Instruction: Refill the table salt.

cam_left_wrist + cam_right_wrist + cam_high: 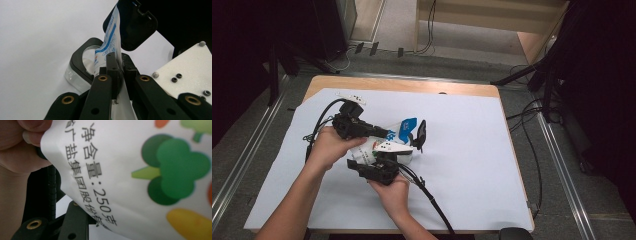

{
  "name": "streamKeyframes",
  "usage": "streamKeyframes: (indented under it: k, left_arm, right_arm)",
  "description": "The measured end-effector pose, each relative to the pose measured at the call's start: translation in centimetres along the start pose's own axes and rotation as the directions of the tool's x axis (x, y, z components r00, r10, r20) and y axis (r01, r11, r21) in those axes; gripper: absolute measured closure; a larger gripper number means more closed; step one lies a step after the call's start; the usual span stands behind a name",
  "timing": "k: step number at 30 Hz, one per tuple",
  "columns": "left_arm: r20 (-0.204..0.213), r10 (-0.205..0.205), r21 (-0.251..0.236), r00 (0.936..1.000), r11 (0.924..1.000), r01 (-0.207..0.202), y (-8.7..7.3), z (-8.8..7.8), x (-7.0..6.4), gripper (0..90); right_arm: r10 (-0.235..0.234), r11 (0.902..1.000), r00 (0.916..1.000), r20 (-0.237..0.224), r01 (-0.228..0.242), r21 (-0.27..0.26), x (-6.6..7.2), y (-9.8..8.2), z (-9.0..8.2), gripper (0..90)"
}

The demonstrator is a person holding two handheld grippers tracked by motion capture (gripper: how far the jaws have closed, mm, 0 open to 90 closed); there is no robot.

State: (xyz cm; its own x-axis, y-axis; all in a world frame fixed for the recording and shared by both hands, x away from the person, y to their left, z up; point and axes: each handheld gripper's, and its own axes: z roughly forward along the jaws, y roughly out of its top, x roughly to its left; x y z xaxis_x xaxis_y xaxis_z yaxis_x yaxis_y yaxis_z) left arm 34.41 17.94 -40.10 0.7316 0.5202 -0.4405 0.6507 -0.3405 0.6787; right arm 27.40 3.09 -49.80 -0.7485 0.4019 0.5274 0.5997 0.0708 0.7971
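The left tool (117, 72) has its jaws together, clamped on the thin edge of a white and blue pouch (110, 43), which rises upright between the two black jaws in the left gripper view. Just beyond the pouch there stands a clear container (80, 71) with a black rim, its black lid (136, 23) swung up and open above it.

In the high view the left tool (384, 134) reaches in from the left, and the pouch (387, 142) is held off the bench between both hands, near the middle of the white sheet (462, 150) that covers the bench (402, 85). The right tool (384, 162) sits just below the pouch, close against it; its jaws stand partly apart, and whether they press on the pouch I cannot tell. The right gripper view looks straight onto the pouch's printed face (140, 175) (black characters, a green broccoli, a yellow shape), with fingers of the left hand (22, 147) at the pouch's edge.
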Motion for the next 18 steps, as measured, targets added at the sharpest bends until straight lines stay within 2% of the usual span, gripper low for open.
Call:
streamKeyframes:
  k: [9,18]
  left_arm:
    - [-0.004,-0.001,-0.006,1.0,1.0,0.001,0.0,0.0,-0.03,88.1]
    - [-0.008,-0.004,-0.004,1.0,1.0,0.004,-0.01,0.32,-0.06,88.0]
  right_arm:
    - [0.014,0.9999,0.9999,-0.005,-0.014,0.0,-0.03,0.08,-0.08,64.9]
    - [0.001,0.997,0.9999,-0.01,0.0,0.078,-0.33,0.63,-0.55,65.0]
